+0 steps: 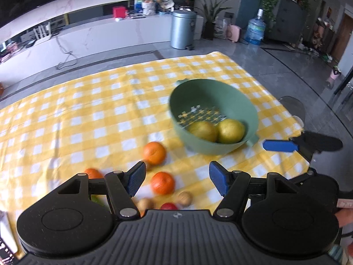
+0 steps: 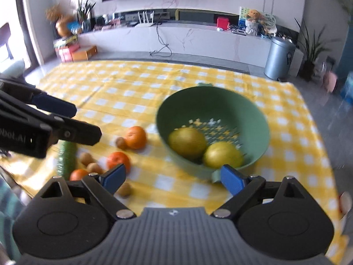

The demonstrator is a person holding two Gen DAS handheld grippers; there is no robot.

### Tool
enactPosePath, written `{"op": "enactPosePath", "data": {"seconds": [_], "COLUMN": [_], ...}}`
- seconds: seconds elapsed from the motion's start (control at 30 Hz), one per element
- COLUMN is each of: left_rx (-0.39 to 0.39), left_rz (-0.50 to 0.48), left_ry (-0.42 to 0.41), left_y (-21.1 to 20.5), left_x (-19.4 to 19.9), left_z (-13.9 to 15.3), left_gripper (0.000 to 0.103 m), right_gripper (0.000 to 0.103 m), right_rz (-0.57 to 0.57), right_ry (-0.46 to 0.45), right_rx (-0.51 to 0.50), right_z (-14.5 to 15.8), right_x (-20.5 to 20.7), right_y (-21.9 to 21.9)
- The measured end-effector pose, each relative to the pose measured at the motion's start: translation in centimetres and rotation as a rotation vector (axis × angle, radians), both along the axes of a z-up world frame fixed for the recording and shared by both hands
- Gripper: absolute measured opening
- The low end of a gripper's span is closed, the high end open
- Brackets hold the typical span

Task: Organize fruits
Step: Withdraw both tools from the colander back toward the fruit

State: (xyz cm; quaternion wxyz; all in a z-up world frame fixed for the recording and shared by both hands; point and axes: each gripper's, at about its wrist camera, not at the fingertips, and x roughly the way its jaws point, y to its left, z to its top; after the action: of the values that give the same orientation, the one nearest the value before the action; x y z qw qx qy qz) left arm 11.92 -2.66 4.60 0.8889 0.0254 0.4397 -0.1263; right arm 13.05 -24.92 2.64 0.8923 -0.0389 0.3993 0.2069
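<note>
Fruits lie in two groups on the yellow checked cloth (image 2: 141, 81). Two yellow-green pears (image 2: 187, 142) sit side by side in the green strainer bowl (image 2: 253, 114), touching each other, against the near wall. Left of the bowl, loose on the cloth, are three oranges (image 2: 136, 137) and several small brown fruits (image 2: 86, 158) — one red fruit (image 1: 168, 206) shows only partly behind the left tool's body. A green bumpy vegetable (image 2: 66, 156) lies at the left end of this group.

The left gripper (image 1: 177, 180) hangs above the loose fruits with its blue pads spread wide, holding nothing; an orange (image 1: 162, 182) shows between them, below. The right gripper (image 2: 174, 177) is also spread and empty — its right pad is just beside the bowl's near handle (image 2: 216, 174), though contact cannot be judged.
</note>
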Motion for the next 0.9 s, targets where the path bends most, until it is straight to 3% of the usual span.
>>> {"op": "enactPosePath", "data": {"seconds": [0.37,0.5,0.67,0.9], "left_rx": [-0.062,-0.049,0.054,0.055], "left_rz": [0.081,0.006,-0.072,-0.126], "left_ry": [0.011,0.028,0.052,0.095], "left_y": [5.4,5.1,4.2,3.5], "left_x": [-2.2,-2.9,-3.7,-3.4], "left_z": [-2.5,-3.9,-6.1,-8.1], "left_gripper": [0.074,0.074,0.072,0.071], "right_gripper": [0.086,0.08,0.075,0.074], "right_rz": [-0.088,-0.084,-0.1,-0.1], "right_ry": [-0.003,-0.003,0.012,0.031], "right_rx": [0.137,0.145,0.157,0.187], "right_z": [-2.8,-4.3,-5.4,-6.1], "right_x": [-3.2,-3.2,-2.9,-2.1], "right_y": [2.6,3.2,2.6,2.4]}}
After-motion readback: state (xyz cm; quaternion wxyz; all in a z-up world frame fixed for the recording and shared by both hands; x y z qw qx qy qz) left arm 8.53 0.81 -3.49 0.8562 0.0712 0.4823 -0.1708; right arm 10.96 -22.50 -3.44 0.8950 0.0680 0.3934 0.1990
